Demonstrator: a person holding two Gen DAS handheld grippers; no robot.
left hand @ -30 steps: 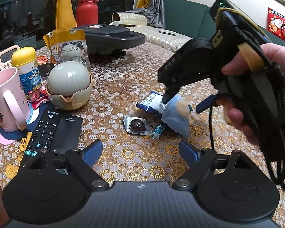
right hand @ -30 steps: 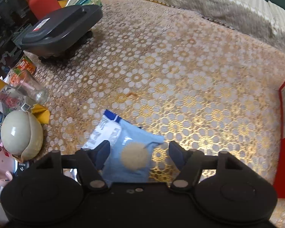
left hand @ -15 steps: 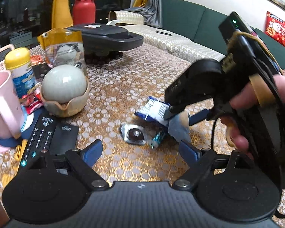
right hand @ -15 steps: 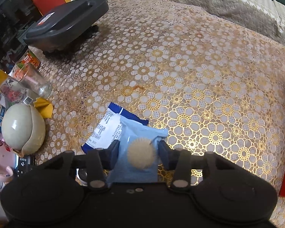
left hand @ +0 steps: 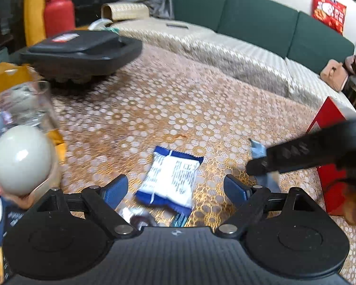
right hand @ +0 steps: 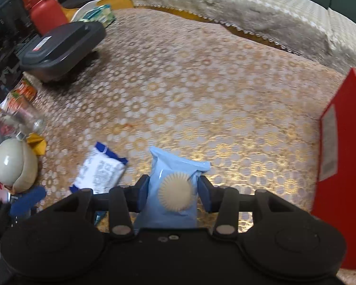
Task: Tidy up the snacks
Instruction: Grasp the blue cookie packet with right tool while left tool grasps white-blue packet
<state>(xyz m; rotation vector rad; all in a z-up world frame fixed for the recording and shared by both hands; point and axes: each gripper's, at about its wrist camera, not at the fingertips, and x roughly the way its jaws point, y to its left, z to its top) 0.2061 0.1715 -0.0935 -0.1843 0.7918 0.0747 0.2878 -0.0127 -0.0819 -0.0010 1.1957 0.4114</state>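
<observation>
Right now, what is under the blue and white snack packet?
The blue and white snack packet lies flat on the patterned tablecloth. Whether anything lies beneath it cannot be seen.

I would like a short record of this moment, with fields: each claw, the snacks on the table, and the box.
right claw: shut on the light blue snack packet; its jaws have just been closing
left claw: open, holding nothing
white and blue snack packet: flat on the table, ahead of the left claw
red box: at the table's right side
</observation>
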